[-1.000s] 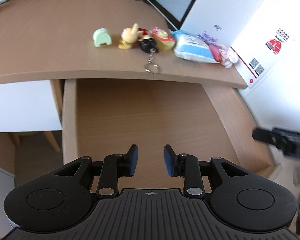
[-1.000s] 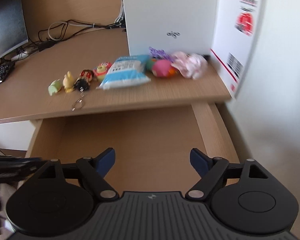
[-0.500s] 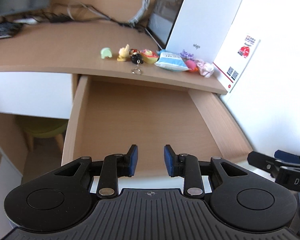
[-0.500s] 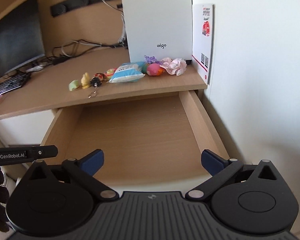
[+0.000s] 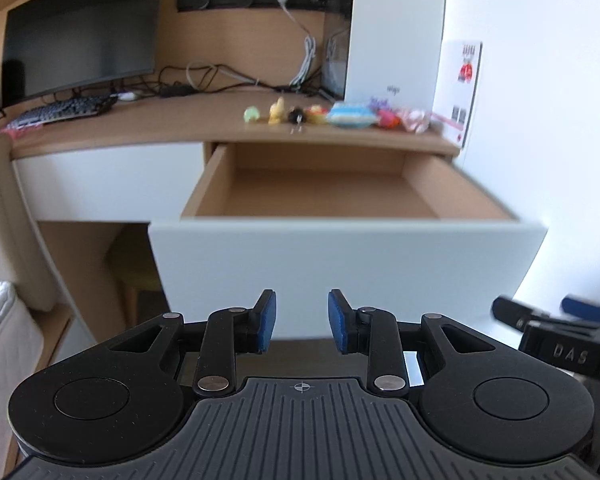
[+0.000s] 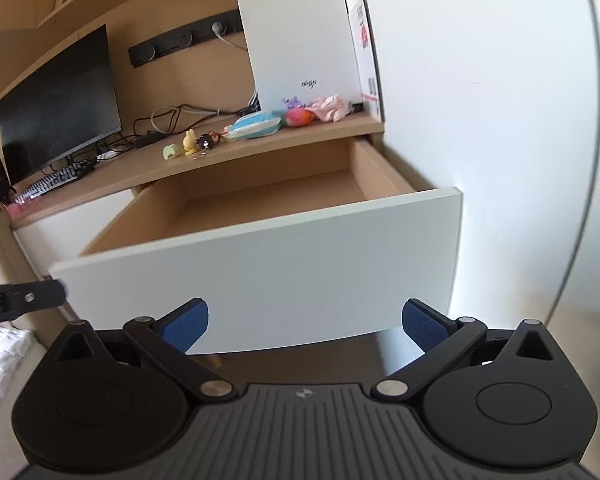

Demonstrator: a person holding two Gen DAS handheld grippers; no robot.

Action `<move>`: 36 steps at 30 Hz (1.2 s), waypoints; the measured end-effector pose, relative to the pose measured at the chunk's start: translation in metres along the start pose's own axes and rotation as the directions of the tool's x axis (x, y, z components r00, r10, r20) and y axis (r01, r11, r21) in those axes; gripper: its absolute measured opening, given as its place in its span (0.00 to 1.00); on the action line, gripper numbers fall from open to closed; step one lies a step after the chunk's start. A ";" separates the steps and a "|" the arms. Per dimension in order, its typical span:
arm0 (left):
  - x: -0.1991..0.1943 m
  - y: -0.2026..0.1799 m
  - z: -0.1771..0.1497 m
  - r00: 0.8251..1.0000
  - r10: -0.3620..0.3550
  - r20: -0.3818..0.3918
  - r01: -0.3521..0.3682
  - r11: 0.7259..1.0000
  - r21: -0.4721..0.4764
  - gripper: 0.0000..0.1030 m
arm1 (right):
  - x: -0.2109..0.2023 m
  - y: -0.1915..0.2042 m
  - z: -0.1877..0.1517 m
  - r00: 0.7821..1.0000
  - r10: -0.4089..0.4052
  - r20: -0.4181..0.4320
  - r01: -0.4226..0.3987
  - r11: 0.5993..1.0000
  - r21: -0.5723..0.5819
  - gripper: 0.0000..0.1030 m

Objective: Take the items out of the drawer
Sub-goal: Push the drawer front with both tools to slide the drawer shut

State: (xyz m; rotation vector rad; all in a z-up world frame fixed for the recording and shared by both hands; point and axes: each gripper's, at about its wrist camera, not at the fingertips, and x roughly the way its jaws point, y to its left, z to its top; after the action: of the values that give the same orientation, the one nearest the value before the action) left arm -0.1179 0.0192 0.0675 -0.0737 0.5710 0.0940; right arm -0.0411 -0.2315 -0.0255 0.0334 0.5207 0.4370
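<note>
The drawer (image 5: 340, 264) stands pulled out under the desk, and the part of its wooden inside (image 5: 320, 196) that I see holds nothing. A row of small items lies on the desk top above it: a green toy (image 5: 252, 114), a yellow figure (image 5: 277, 110), a black keychain (image 5: 298, 116), a blue packet (image 5: 350, 117) and a pink cloth (image 6: 330, 106). My left gripper (image 5: 302, 316) hangs open in front of the drawer's white front, holding nothing. My right gripper (image 6: 305, 320) is wide open before the same drawer front (image 6: 280, 272), also holding nothing.
A monitor (image 5: 80, 36) and keyboard (image 5: 60, 110) stand at the desk's left, with cables behind. A white computer case (image 6: 300, 32) stands behind the items, and a white wall (image 6: 500, 120) closes the right side. White bedding (image 5: 0, 344) lies low left.
Both grippers have drawn back and down from above the drawer to in front of its white front. The right jaws have spread a little wider; the left jaws look unchanged.
</note>
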 end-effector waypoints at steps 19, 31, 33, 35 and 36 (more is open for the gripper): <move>0.111 -0.018 -0.046 0.990 0.061 0.125 -0.062 0.998 0.000 0.31 | 0.068 0.010 -0.049 0.988 -0.151 0.029 0.153 0.977 -0.151 1.00; 0.123 -0.017 -0.034 0.993 0.055 0.108 -0.057 0.998 0.012 0.31 | 0.092 0.008 -0.027 0.987 -0.149 0.058 0.154 0.983 -0.102 1.00; 0.124 -0.015 -0.031 0.992 0.065 0.106 -0.065 0.998 0.002 0.31 | 0.098 0.008 -0.026 0.991 -0.129 0.035 0.132 0.986 -0.098 1.00; 0.123 -0.013 -0.030 0.992 0.075 0.100 -0.074 0.997 -0.017 0.31 | 0.100 0.008 -0.026 0.992 -0.121 0.032 0.123 0.988 -0.096 1.00; 0.123 -0.011 -0.029 0.992 0.077 0.095 -0.075 0.997 -0.026 0.31 | 0.101 0.008 -0.025 0.992 -0.121 0.036 0.124 0.988 -0.097 1.00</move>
State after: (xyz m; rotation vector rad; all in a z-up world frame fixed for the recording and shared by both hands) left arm -0.0291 0.0138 -0.0233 -0.0690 0.4768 0.1773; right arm 0.0224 -0.1842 -0.0941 -0.0866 0.4683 0.3411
